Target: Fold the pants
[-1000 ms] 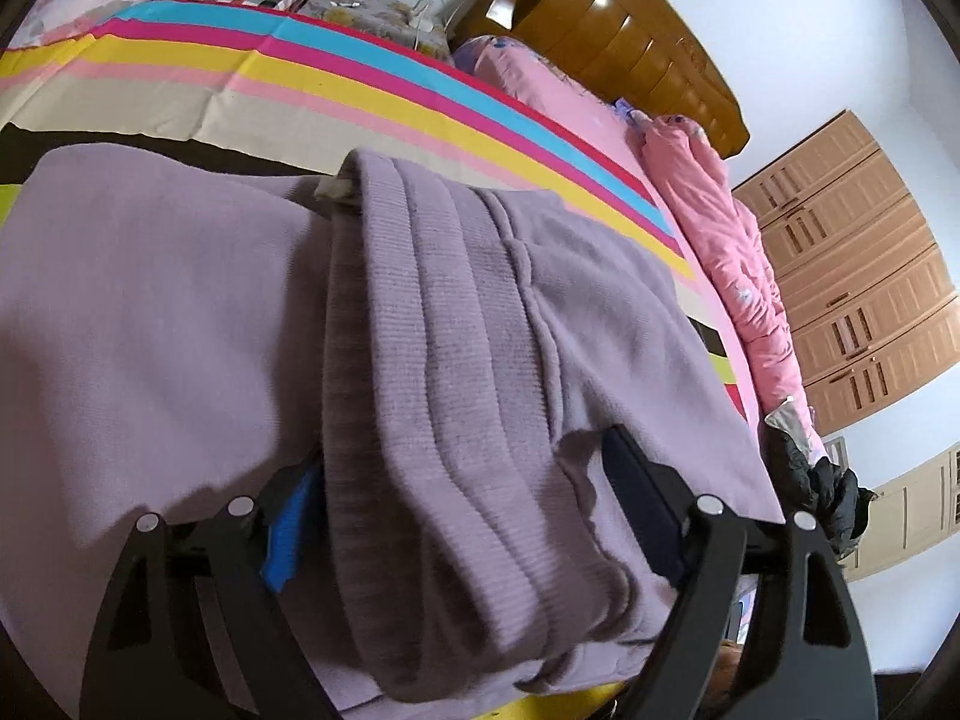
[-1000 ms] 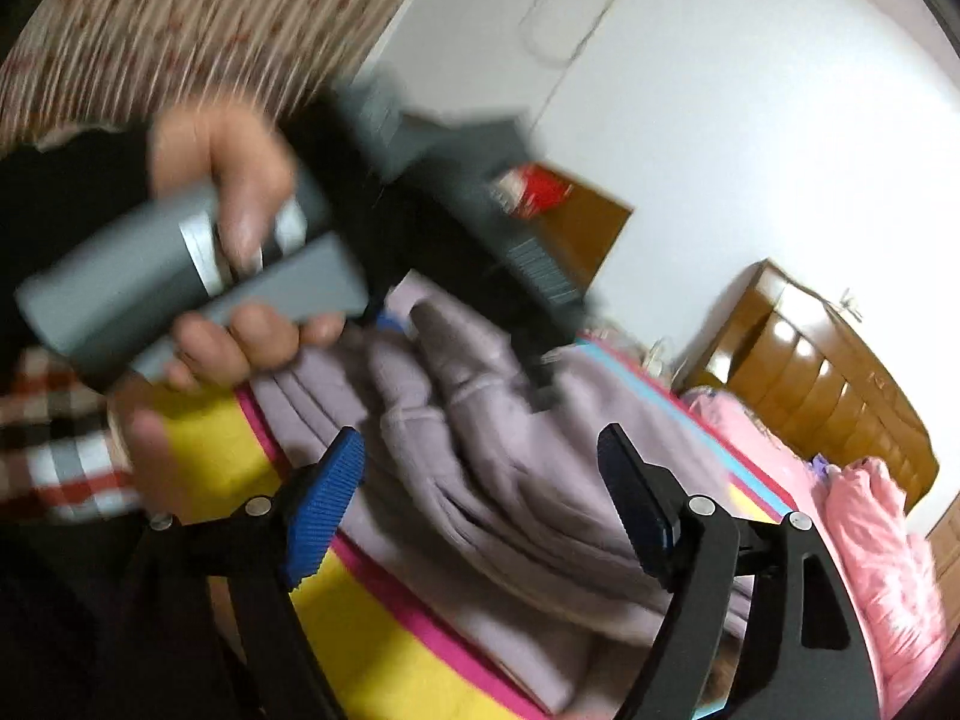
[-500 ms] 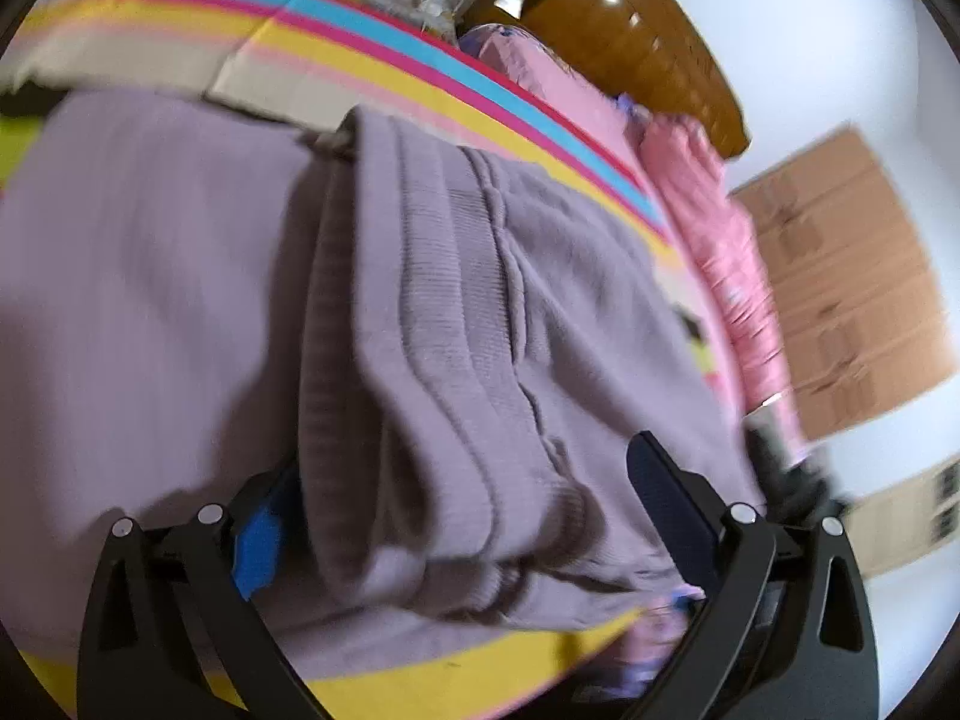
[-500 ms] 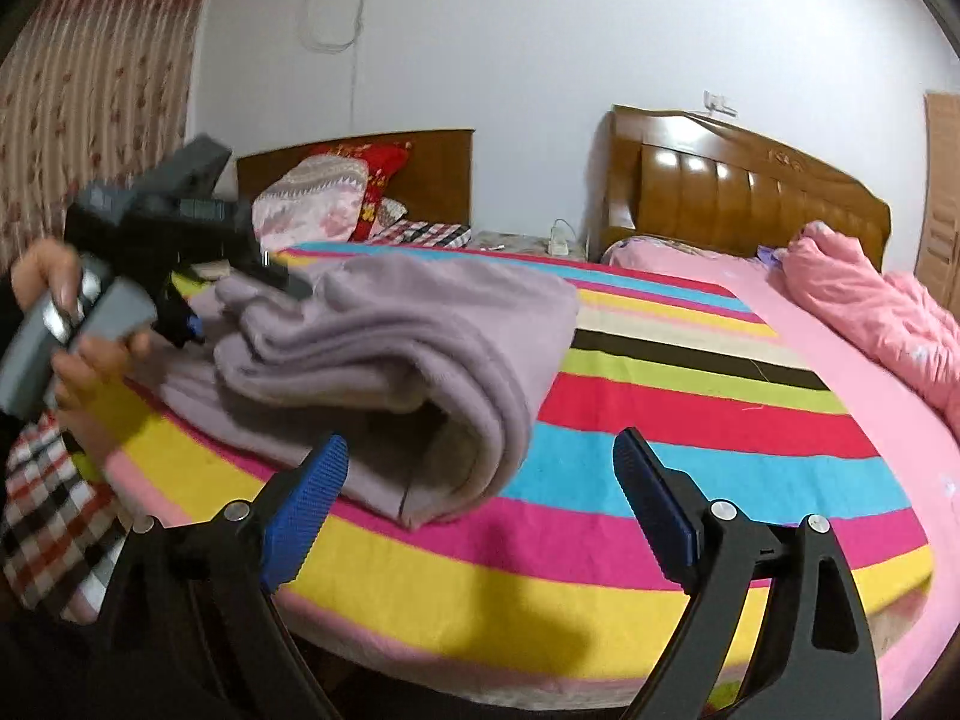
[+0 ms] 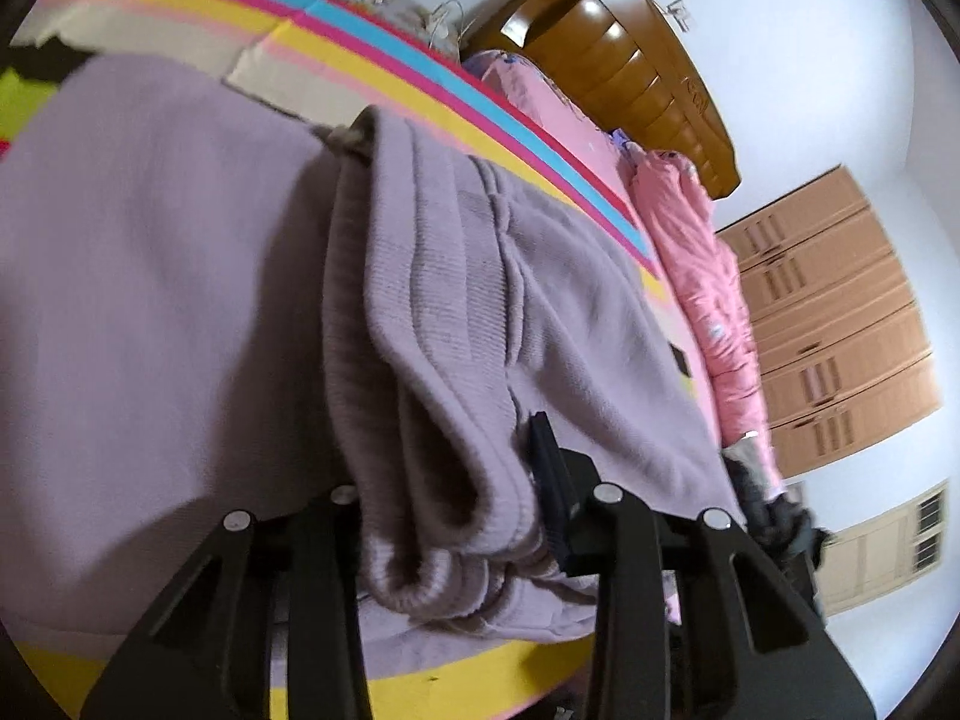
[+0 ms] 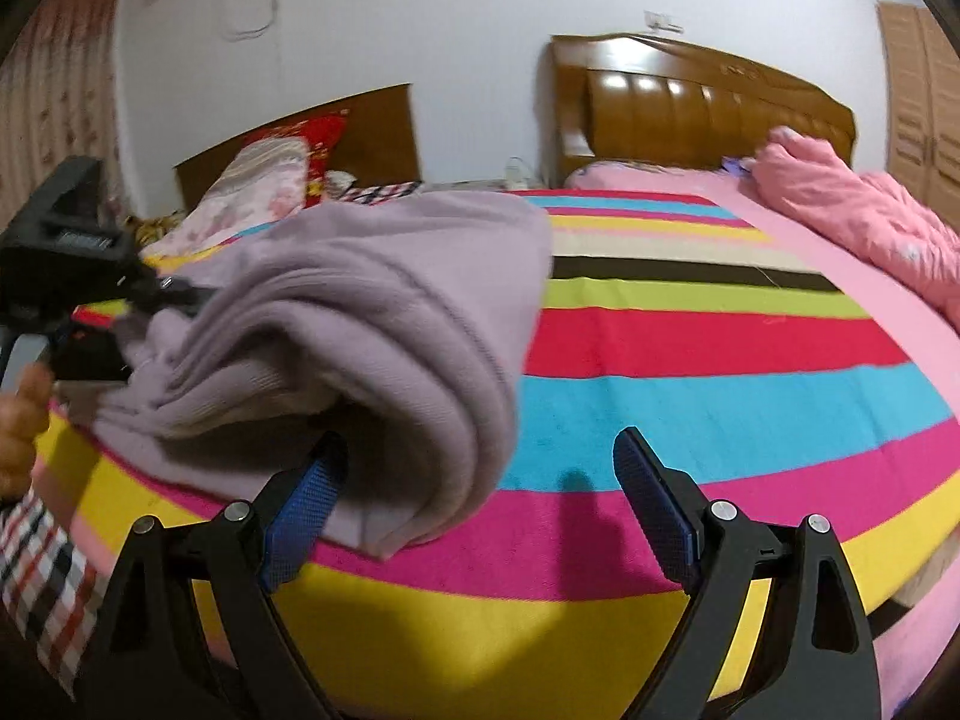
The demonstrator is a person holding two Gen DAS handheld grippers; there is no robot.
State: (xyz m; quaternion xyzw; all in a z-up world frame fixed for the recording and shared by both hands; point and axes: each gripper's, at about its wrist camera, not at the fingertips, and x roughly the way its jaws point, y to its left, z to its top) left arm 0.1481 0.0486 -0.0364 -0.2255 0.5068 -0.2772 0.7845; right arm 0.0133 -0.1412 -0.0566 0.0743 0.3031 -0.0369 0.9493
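Observation:
Lilac knit pants (image 5: 180, 300) lie folded in thick layers on the striped bed. My left gripper (image 5: 447, 480) is closing its jaws on the ribbed waistband fold (image 5: 420, 312), and the fabric bulges squeezed between them. The left finger is hidden behind the cloth. In the right wrist view the same pants (image 6: 372, 312) form a rounded bundle, with the left gripper (image 6: 78, 276) gripping their far left end. My right gripper (image 6: 480, 450) stands open at the bundle's near end. Its blue left pad (image 6: 306, 504) sits under the overhanging fold; nothing is pinched.
The bed carries a bright striped sheet (image 6: 720, 360). A pink quilt (image 6: 870, 228) lies along its right side. Wooden headboards (image 6: 690, 108) and pillows (image 6: 264, 180) stand at the back. A wardrobe (image 5: 840, 330) is on the right. A person's hand (image 6: 18, 420) holds the left gripper.
The left jaws went from wide apart to narrowed on the waistband fold. The right gripper rolled upright and came in low to the bundle's near end.

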